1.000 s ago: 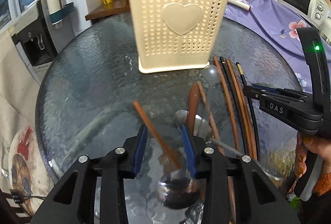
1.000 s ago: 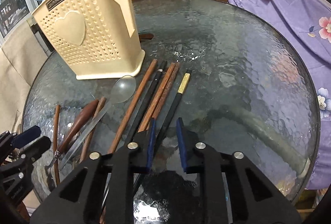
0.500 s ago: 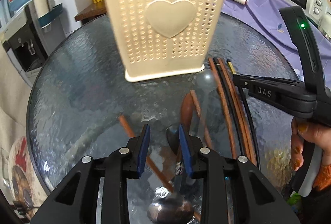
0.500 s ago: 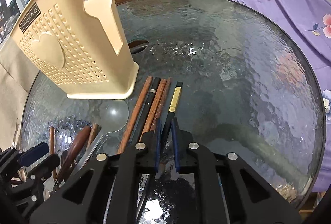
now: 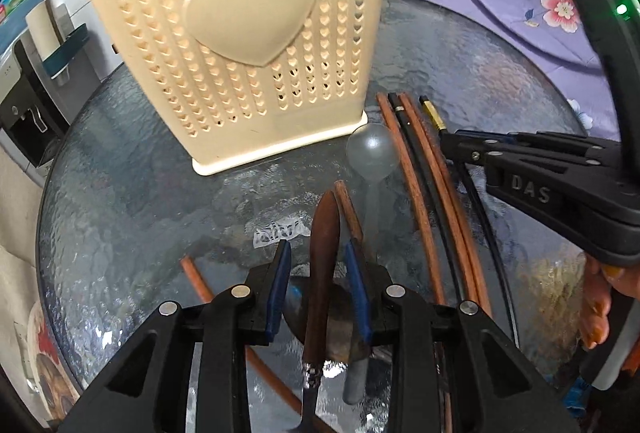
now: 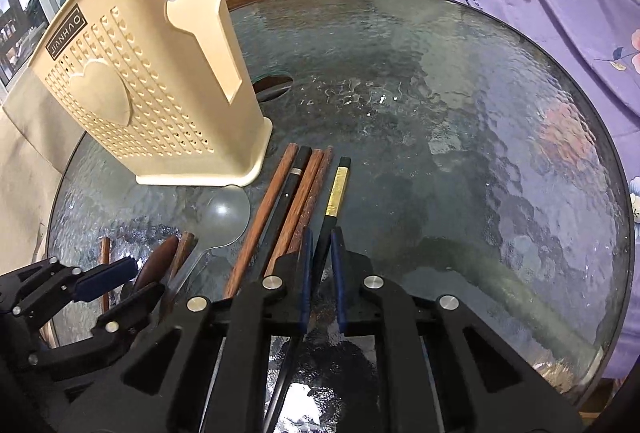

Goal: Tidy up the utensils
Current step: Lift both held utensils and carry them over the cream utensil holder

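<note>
Right wrist: five chopsticks, one clear spoon

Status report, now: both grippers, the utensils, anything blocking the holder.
Right gripper shut on black gold-banded chopstick. Left gripper open, straddling brown-handled utensil, jaws just closing. Cream holder upright on glass table, still unfilled; clear spoon at its base.

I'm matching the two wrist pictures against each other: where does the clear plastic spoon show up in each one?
Left wrist: the clear plastic spoon lies centre frame, its bowl just off the cream holder's lower right corner.
Right wrist: the spoon lies lower left of centre, its bowl just below the holder's base.
Shared landmark: the cream utensil holder with its raised heart.
</note>
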Demonstrator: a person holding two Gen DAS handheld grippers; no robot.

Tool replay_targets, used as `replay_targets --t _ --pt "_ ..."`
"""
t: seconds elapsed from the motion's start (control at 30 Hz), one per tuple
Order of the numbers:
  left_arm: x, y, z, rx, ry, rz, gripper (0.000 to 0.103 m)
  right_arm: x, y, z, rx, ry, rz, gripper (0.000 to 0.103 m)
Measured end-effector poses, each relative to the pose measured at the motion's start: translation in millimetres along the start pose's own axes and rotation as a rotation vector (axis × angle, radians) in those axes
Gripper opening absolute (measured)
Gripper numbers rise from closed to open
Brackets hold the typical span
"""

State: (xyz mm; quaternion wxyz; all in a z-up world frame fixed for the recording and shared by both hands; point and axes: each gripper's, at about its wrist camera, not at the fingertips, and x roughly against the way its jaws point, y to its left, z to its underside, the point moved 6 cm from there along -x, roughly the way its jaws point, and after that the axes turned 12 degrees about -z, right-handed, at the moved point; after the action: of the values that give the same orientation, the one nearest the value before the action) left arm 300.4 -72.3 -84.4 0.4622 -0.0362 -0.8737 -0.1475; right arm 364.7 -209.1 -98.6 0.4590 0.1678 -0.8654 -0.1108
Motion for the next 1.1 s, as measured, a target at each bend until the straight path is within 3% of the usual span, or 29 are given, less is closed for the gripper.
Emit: replay_targets --t 0.17,0.37,0.6,1.1 --pt "-6 -9 -12 -0.027 0.005 -0.011 0.016 -2 3 -1 0.003 0.006 0.004 0.01" --pt "-7 -11 -14 -0.031 0.001 -0.045 0.015 -4 1 -6 -0.028 0.008 -0.029 0.009" --pt "25 9 -27 0.043 -0.085 -0.059 0.015 9 -4 -13 -0.085 -0.024 -0.135 0.008" --pt "126 57 -30 0.184 -0.291 -0.054 0.015 127 45 -33 0.042 -0.241 -0.315 0.007"
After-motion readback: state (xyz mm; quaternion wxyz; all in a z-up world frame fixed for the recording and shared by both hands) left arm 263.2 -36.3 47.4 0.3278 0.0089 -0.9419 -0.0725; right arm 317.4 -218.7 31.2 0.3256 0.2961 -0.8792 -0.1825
